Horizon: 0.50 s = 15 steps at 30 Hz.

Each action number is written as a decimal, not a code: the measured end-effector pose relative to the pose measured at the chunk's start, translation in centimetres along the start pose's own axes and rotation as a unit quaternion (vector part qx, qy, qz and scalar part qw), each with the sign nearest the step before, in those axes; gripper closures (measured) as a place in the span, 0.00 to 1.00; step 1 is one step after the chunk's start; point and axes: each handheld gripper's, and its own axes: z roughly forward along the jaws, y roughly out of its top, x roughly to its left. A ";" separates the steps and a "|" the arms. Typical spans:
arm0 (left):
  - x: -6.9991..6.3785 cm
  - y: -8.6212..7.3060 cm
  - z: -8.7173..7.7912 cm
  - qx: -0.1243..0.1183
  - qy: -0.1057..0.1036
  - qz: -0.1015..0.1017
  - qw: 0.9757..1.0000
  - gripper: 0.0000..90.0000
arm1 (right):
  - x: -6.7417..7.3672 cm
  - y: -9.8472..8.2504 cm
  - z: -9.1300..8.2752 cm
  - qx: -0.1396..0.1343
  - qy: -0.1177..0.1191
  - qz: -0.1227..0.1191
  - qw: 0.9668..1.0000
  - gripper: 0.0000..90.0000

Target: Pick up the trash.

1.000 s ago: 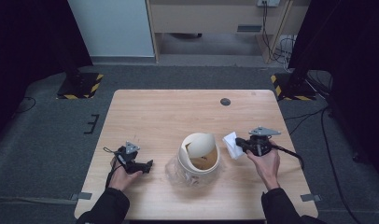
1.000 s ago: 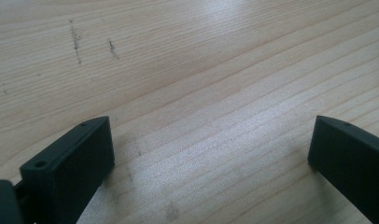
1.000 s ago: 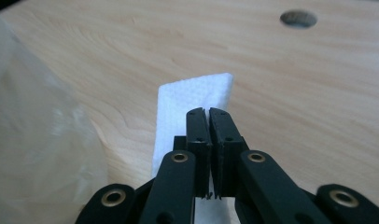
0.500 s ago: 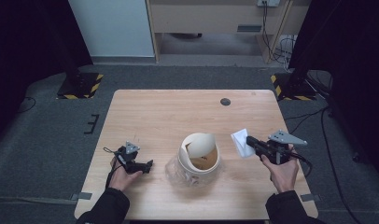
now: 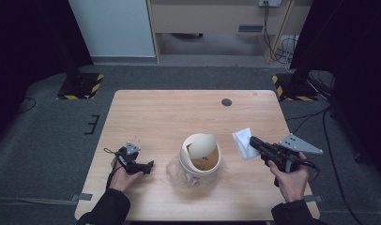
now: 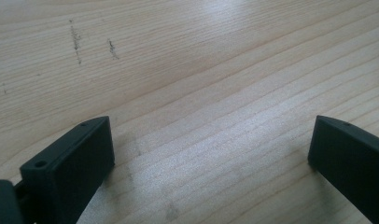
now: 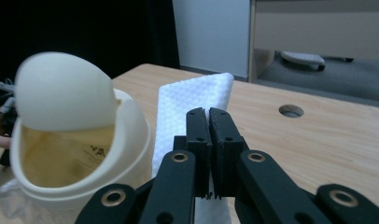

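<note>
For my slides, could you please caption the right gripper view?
Right gripper shut on a white napkin beside an open-lidded cream bin.

A light wooden table (image 5: 170, 117) carries a cream bin (image 5: 200, 159) resting on crumpled clear plastic (image 5: 177, 174)

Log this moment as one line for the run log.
left tool: open, on table | right tool: shut on white tissue, right of bin | bin: flap lid tilted open

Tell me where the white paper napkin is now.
In the high view, the white paper napkin is pinched in the right claw, right of the cream swing-lid bin.
</note>
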 end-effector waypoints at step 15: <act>0.0 0.0 0.0 0.000 0.000 0.000 1.000 0.00 | 3.0 0.8 -0.9 -0.023 0.045 -0.007 0.999 0.97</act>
